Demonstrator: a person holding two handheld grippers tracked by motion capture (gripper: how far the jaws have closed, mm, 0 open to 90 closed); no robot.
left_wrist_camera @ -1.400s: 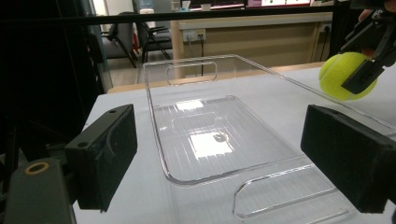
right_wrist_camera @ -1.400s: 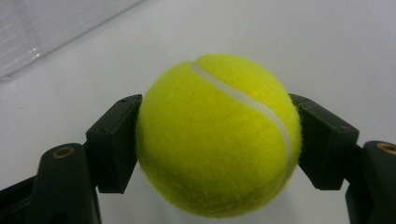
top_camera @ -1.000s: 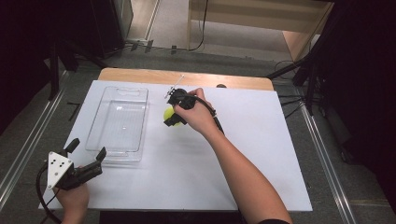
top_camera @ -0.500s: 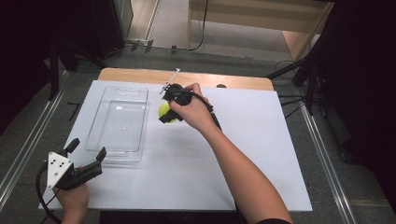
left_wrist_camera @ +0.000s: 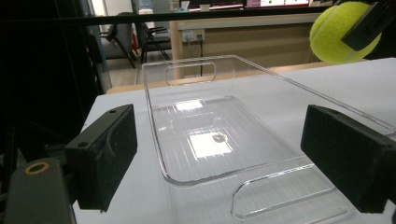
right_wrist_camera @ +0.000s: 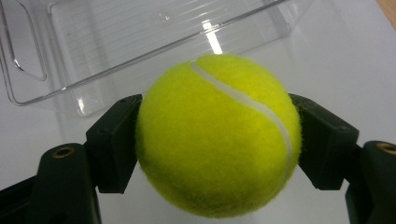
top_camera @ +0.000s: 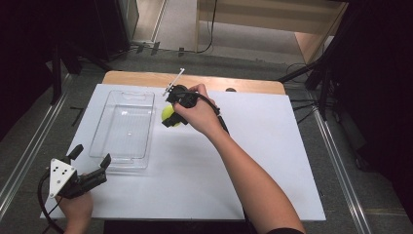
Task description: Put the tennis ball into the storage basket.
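Note:
A yellow tennis ball (right_wrist_camera: 217,135) is clamped between the two black jaws of my right gripper (top_camera: 171,116), lifted off the white table just right of the clear plastic tray (top_camera: 124,126). The ball (top_camera: 168,115) also hangs in the upper right of the left gripper view (left_wrist_camera: 343,32). The tray (right_wrist_camera: 116,42) lies below and beyond the ball in the right gripper view, with nothing in it. My left gripper (top_camera: 90,158) rests open at the tray's near end (left_wrist_camera: 219,172), its jaws wide apart and nothing between them.
The white board (top_camera: 253,161) covers the table, with a wooden strip (top_camera: 141,78) along its far edge. Dark stands and cables ring the table. Open white surface lies to the right of the arm.
My right gripper has lifted the tennis ball off the table and carried it slightly left, toward the tray. The left gripper has stayed where it was.

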